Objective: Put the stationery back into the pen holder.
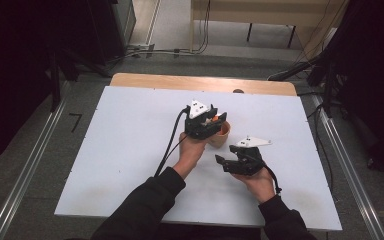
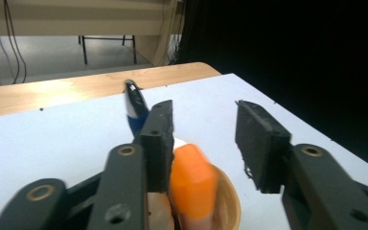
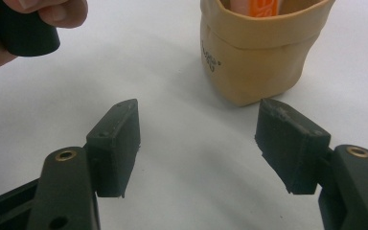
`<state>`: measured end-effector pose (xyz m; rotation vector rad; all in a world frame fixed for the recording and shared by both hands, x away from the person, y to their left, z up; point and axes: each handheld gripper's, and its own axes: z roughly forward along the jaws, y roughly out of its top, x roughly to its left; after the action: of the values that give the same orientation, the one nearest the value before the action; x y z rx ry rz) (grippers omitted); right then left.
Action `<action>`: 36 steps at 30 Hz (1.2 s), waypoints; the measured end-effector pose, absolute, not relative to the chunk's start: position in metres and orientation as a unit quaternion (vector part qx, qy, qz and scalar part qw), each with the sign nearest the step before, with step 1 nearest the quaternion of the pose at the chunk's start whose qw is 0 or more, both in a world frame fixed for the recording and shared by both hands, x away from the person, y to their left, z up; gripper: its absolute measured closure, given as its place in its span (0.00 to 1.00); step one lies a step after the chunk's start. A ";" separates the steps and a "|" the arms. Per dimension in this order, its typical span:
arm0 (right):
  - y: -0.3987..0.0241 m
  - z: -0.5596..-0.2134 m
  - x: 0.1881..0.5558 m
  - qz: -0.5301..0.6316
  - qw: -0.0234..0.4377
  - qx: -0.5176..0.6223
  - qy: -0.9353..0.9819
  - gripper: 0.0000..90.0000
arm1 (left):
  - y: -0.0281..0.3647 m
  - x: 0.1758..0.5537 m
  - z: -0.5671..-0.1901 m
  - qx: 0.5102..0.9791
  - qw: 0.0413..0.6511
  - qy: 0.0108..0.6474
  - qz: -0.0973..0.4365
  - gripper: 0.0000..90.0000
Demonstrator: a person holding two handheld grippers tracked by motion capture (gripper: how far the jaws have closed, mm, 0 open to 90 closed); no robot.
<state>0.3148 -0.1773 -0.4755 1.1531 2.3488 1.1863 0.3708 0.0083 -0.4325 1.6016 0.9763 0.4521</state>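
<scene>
High view: left gripper (image 1: 215,120) hangs jaws-apart over the tan pouch (image 1: 220,136), probably fishing for the orange marker (image 2: 193,184); right gripper (image 1: 231,162) waits spread wide nearby.

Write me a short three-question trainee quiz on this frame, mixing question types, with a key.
1. True or false: the right gripper is shut on the tan soft-sided pouch.
2. Multiple choice: where is the orange rounded object? A) flat on the white table; B) inside the pouch, under the left gripper; C) clamped between the right gripper's jaws.
3. Fill in: the dark pen-like item with a blue band stands out of the pouch just beyond the left gripper's ____-hand jaw, as the left gripper view shows it.

Key: 1 false: its jaws are open, short of the pouch. 2 B. 3 left.
</scene>
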 end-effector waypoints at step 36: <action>-0.192 -0.473 0.316 0.415 0.143 0.419 0.795 0.31 | 0.062 0.329 -0.428 0.674 0.562 0.456 0.149 0.27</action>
<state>0.3159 -0.1918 -0.4733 1.2074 2.2926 1.1957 0.3292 0.0618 -0.4283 1.5868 1.0731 0.3512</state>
